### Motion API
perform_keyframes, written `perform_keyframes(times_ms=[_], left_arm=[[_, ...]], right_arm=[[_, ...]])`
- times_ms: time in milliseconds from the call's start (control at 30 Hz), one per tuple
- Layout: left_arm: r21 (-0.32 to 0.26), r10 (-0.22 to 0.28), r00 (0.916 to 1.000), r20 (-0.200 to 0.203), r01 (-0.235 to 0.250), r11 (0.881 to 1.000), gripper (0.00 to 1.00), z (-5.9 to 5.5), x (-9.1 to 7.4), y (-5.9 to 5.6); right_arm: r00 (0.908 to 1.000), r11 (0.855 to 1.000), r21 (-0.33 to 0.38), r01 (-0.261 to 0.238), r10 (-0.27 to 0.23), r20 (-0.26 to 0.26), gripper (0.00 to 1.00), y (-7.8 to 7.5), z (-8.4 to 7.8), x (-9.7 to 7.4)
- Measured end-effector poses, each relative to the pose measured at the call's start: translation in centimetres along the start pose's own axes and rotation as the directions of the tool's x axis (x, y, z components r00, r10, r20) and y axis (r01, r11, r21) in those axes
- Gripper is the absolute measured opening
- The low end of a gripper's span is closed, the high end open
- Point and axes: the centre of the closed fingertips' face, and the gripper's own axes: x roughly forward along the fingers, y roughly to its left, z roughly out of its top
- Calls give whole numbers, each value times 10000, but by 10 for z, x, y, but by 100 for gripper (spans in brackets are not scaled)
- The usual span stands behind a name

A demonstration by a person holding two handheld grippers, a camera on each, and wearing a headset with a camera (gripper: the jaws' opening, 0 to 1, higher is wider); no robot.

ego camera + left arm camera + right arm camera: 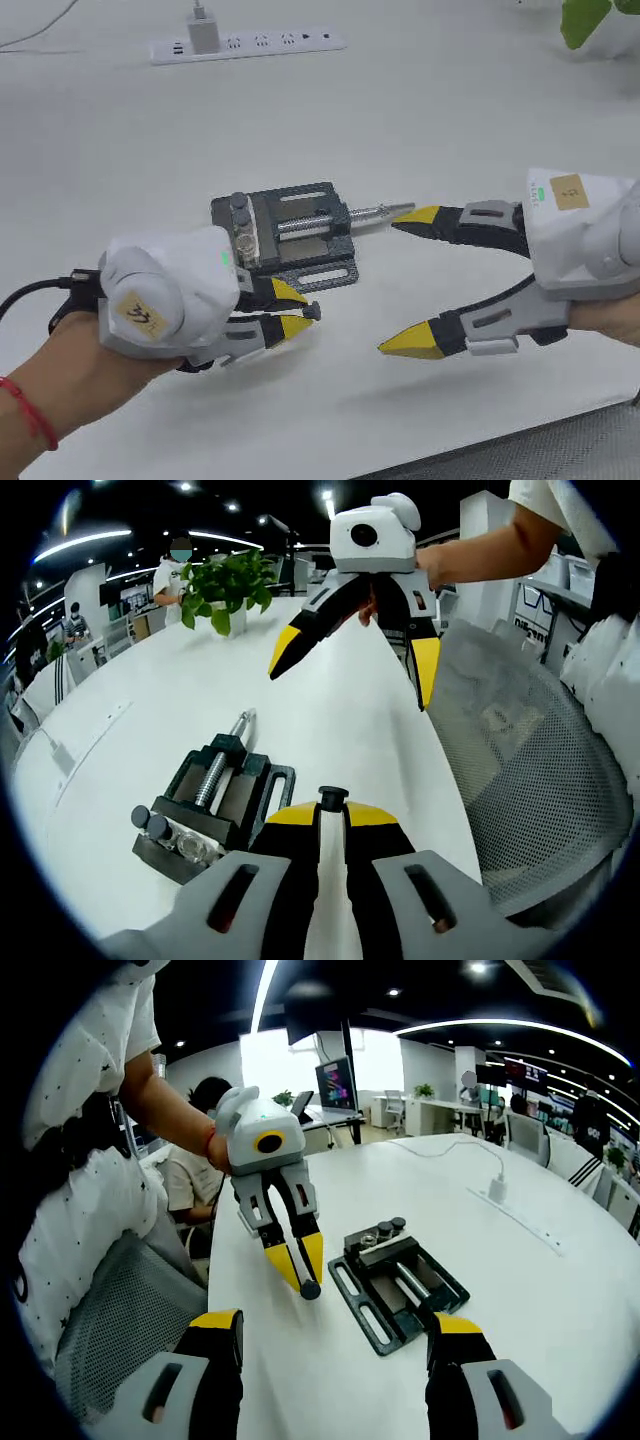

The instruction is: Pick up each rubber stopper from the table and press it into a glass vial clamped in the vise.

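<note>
A black vise [300,235] stands mid-table and clamps a row of glass vials [243,240]; two at the far end carry dark stoppers [239,206]. My left gripper [300,310] hovers just in front of the vise, shut on a dark rubber stopper [313,311]. That stopper [332,798] sits between the yellow tips, with the vise [215,795] to the left below. My right gripper [395,285] is open, right of the vise, one tip near the screw handle [385,212]. From the right gripper [335,1335], the left gripper [300,1272] hangs beside the vise [400,1280].
A white power strip [250,45] with a plugged charger [203,32] lies at the table's back. A green plant [590,20] stands at the back right. The table's front edge [500,435] runs near the right gripper. A mesh chair [520,770] sits beyond it.
</note>
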Motion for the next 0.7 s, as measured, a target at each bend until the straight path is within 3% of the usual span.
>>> perform_keyframes(times_ms=[233, 333, 700], left_arm=[[-485, 467, 9953, 854, -426, 9979, 5, 24, -21, 1], [-566, 565, 9912, 1195, -500, 9971, 5, 35, -28, -1], [-619, 712, 9791, 1905, -605, 9963, 5, 54, -45, -1]], right_arm=[[9975, 9976, 189, -660, 655, 279, 62, 5, 30, 5], [9944, 9944, 120, -1053, 1052, 76, 53, 10, 40, 8], [9750, 9743, -438, -2210, 2196, -347, 24, 22, 61, 19]])
